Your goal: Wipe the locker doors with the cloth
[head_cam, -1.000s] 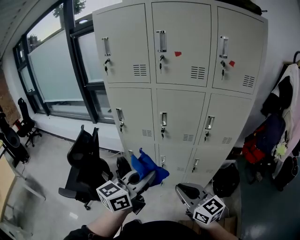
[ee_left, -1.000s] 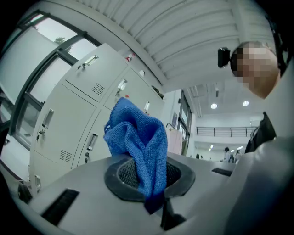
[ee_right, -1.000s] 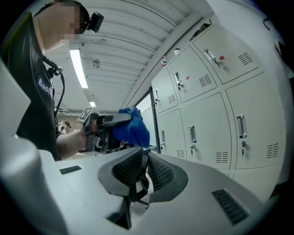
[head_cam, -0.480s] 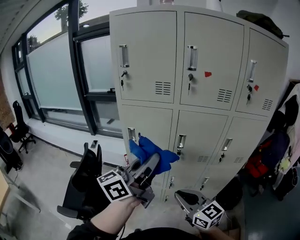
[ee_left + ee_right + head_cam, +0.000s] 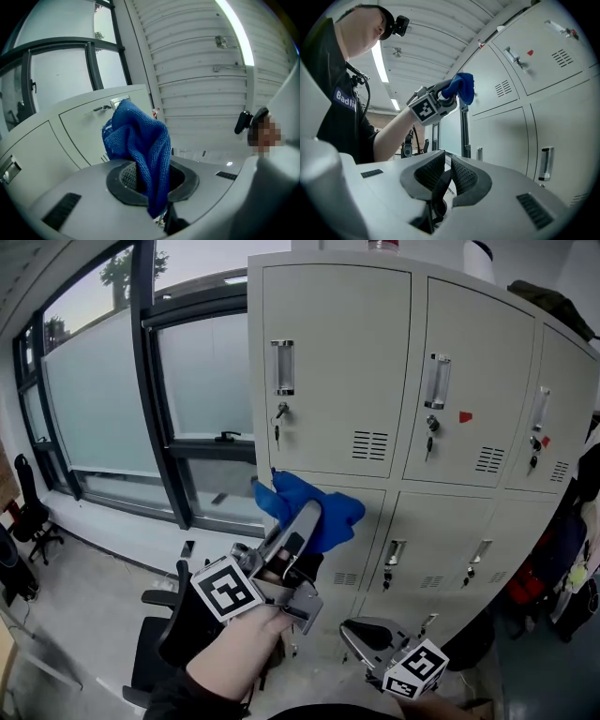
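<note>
Three columns of pale locker doors [image 5: 333, 371] fill the head view, each with a chrome handle [image 5: 282, 367], a key below it and a small vent. A red sticker [image 5: 465, 415] marks the middle upper door. Left of the cabinet runs a wall of dark-framed windows [image 5: 103, 399] with frosted glass. A black office chair [image 5: 159, 638] stands on the pale floor [image 5: 66, 615] beneath them, and clothes [image 5: 574, 549] hang at the far right edge. Overhead, the right gripper view catches a ribbed ceiling with a strip light [image 5: 378, 54].

Now the arms. The left hand [image 5: 246, 648] angles up and forward toward the cabinet, with its marker cube [image 5: 228, 589] facing the camera. The left tool [image 5: 306, 519] points up at the cabinet with its jaws clamped on the blue cloth [image 5: 314, 507]. The cloth bunches up above the jaw tips and sits at the seam between the upper-left door and the door below it. Whether it actually touches the metal cannot be told from here. The left gripper view shows the cloth [image 5: 140, 140] pinched right between the pads, a fold trailing down past them.

The right tool [image 5: 364, 638] hangs low at the bottom of the head view, well apart from the doors. Its jaws are drawn together to a thin slit with nothing in them, as the right gripper view confirms.
</note>
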Tool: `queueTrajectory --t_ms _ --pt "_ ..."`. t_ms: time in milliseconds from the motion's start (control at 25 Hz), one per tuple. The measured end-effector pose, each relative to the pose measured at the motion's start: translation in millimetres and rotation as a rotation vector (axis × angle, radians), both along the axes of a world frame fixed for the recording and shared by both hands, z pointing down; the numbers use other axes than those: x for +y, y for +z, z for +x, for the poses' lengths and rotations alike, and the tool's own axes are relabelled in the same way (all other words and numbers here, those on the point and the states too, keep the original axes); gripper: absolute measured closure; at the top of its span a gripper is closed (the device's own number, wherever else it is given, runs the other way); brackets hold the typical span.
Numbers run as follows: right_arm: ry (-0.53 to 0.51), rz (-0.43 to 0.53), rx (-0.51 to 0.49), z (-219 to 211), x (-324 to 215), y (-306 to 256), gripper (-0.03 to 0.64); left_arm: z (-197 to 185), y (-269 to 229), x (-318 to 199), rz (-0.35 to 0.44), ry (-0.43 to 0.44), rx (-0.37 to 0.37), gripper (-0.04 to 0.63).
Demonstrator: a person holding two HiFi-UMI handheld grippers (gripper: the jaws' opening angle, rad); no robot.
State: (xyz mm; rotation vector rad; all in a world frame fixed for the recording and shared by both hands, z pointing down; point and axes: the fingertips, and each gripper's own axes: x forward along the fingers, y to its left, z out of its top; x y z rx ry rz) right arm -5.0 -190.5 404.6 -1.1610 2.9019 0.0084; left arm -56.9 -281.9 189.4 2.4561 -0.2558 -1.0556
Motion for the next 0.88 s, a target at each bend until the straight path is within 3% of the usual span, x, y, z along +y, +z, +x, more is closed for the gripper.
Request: queueTrajectory --t_ms 160,520,880 --pt "-0.026 0.039 0.002 2.7 -13.1 -16.9 0.577 0.2 -45.1 -19.4 0.044 0.005 0.07 0.54" --pt "-0.11 0.054 0.011 34.8 -28.9 -34.3 0.577 -1.1 -168.3 -74.9 0.136 -0.082 0.174 0.54" --pt "-0.29 0.193 0.015 22.6 -23.8 -89.5 0.578 -9.4 -251.1 -119.1 0.184 -0.201 0.217 0.54"
